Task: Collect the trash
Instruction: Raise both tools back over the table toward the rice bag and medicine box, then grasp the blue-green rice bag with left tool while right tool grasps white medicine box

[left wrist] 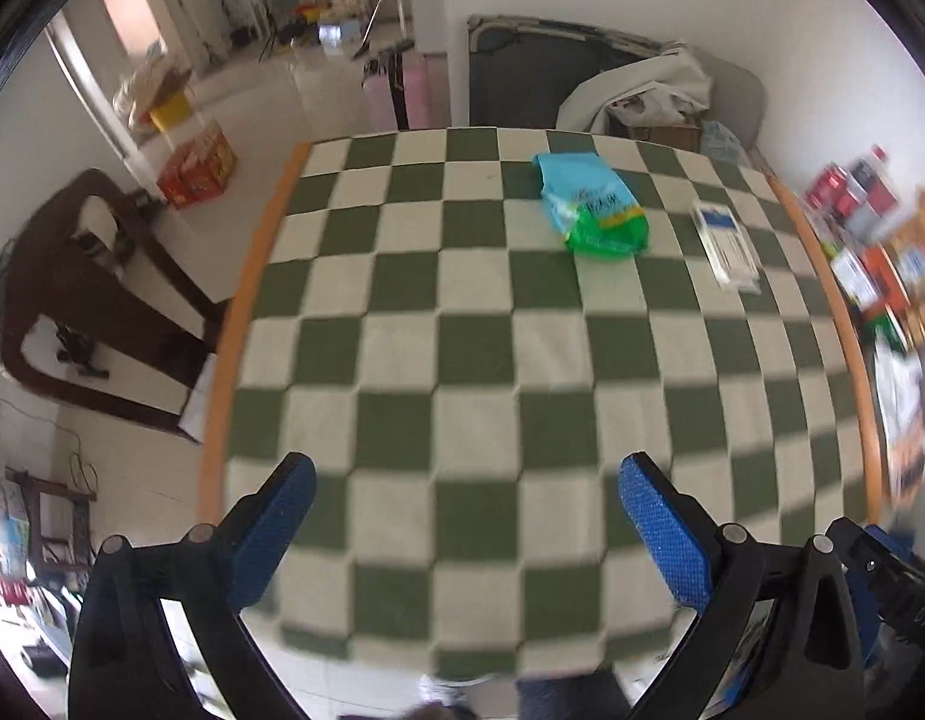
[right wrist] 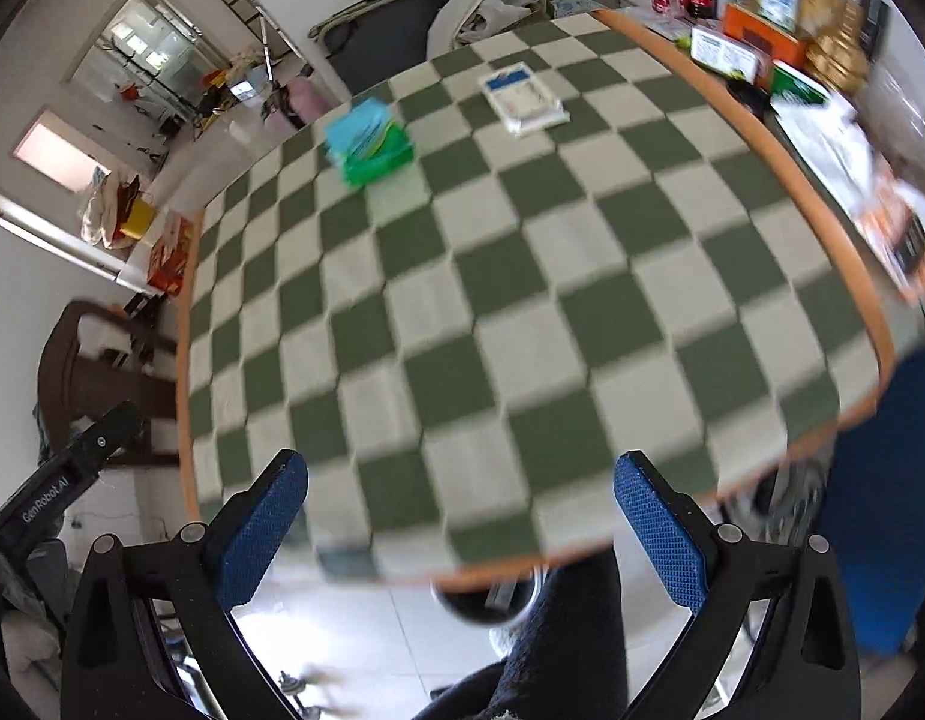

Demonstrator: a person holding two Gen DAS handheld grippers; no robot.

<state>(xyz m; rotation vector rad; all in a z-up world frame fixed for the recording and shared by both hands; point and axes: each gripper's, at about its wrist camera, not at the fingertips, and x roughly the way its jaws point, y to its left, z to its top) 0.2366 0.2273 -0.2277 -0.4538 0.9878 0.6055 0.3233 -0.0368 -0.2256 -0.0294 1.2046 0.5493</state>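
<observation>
A blue and green snack bag [left wrist: 594,204] lies on the far part of the green and white checked tablecloth [left wrist: 462,360]; it also shows in the right wrist view [right wrist: 369,141]. A flat white packet with a blue label [left wrist: 726,246] lies to its right, seen also in the right wrist view [right wrist: 522,99]. My left gripper [left wrist: 462,534] is open and empty above the table's near edge. My right gripper [right wrist: 459,531] is open and empty, also over the near edge. Both are far from the two items.
Boxes, cans and packets [right wrist: 762,18] crowd a surface past the table's right edge. A dark wooden chair [left wrist: 90,300] stands left of the table. A round bin [right wrist: 492,597] sits on the floor below the near edge, beside my leg [right wrist: 558,648]. A blue seat [right wrist: 882,480] is at right.
</observation>
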